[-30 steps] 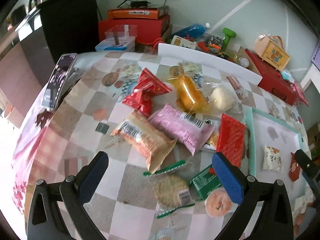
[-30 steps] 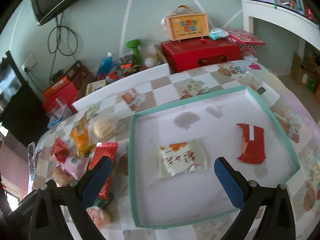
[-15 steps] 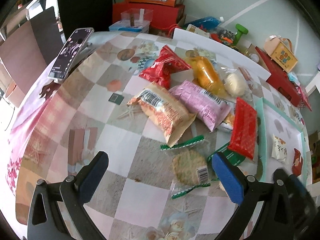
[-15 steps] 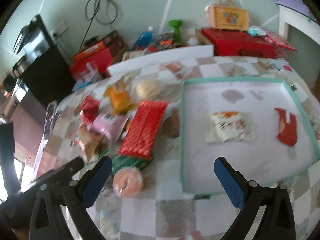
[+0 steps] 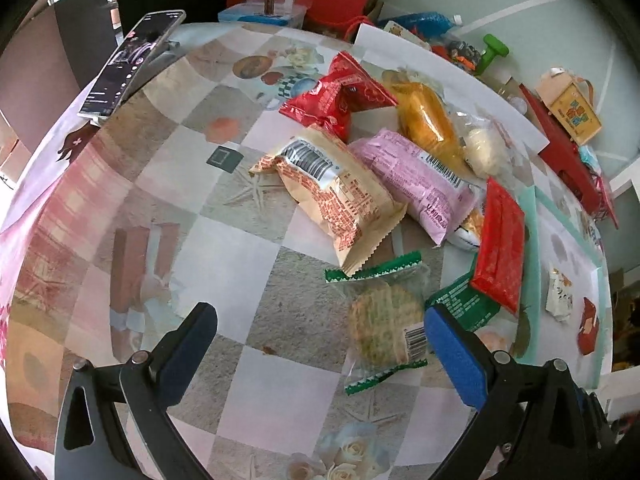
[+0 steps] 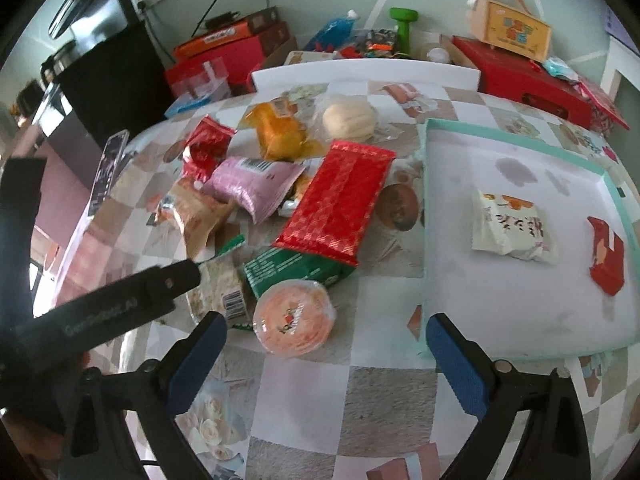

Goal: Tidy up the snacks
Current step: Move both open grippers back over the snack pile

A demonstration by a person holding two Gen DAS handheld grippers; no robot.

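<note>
A checked tablecloth [image 6: 304,396] covers the tabletop, where a green-rimmed white tray [image 6: 430,208] lies toward the right edge, holding a white snack pack [image 6: 510,226] and a small red packet [image 6: 606,256] apart from each other. A heap of snacks fills the middle of the tabletop just left of the tray: a long red pack [image 6: 340,200] lying partly over a green one [image 6: 296,270], a pink pack [image 5: 416,178], a tan pack [image 5: 332,188] and a clear-wrapped round cracker [image 5: 382,328]. The right gripper [image 6: 326,344] hangs wide open, its jaws having just narrowed slightly, gripping nothing, with a round peach-coloured cup [image 6: 294,320] between them. The left gripper [image 5: 320,344] is likewise spread and empty over the cracker.
</note>
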